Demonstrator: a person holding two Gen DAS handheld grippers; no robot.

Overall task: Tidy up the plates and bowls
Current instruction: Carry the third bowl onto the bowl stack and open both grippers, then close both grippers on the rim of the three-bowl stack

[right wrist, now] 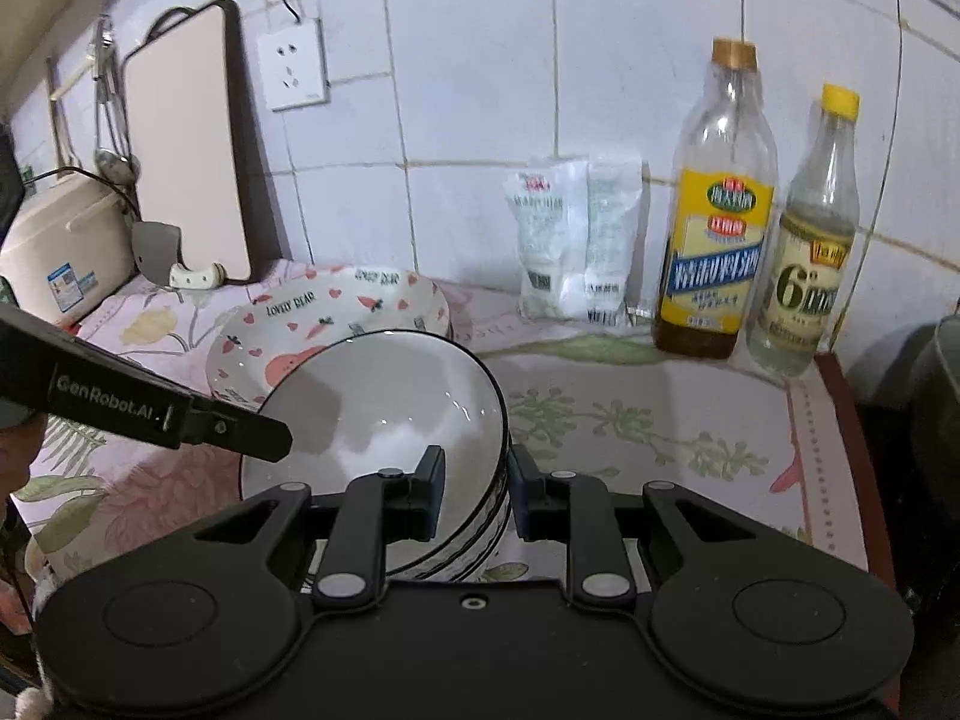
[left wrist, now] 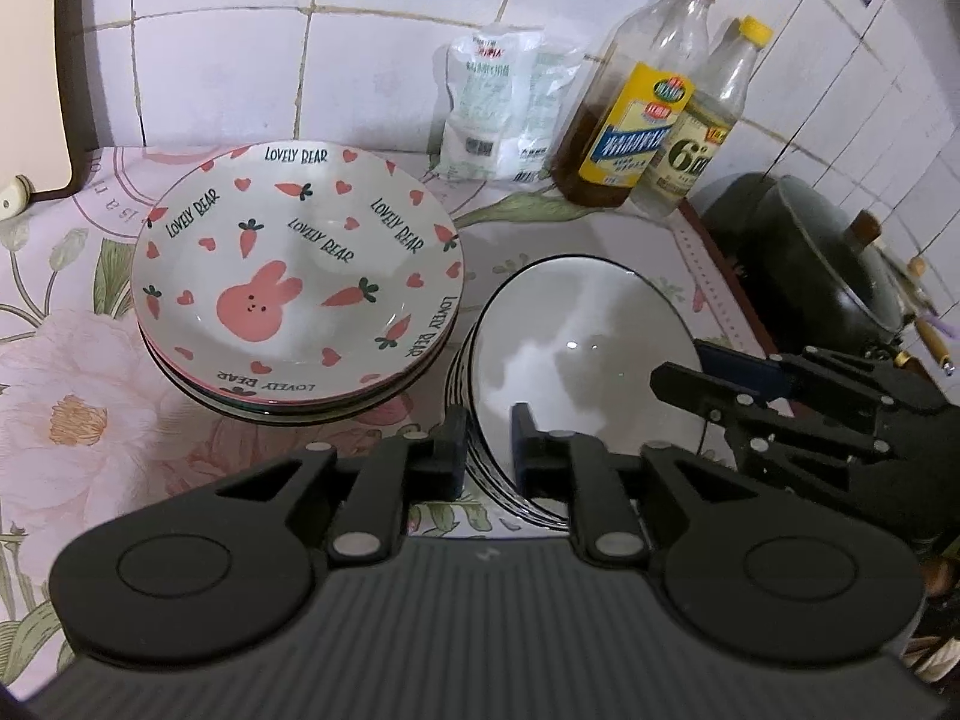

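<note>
A flowered cloth (left wrist: 72, 396) is covering the counter, and on it, toward the far left, a stack of plates (left wrist: 297, 276) is sitting with the carrot-and-rabbit "LOVELY BEAR" plate on top. Just right of that stack, and nearer, the white bowl (left wrist: 576, 336) with a thin black rim is tilting up on edge, its hollow facing the plates' side in the right wrist view, with further striped rims nested beneath it. The right gripper (right wrist: 477, 489) is pinching the bowl's right-hand rim, fingers narrow, one inside and one outside the wall. The left gripper (left wrist: 487, 450) is straddling the near rim with narrow fingers too, though whether its pads are pressing is not something I can tell. Two bottles (right wrist: 714, 204) and some white packets (right wrist: 576, 240) are standing far back against the tiled wall. The step in hand looks like settling the bowl beside the plates; next it likely needs lowering flat, without knocking the stack, before either grip lets go.
</note>
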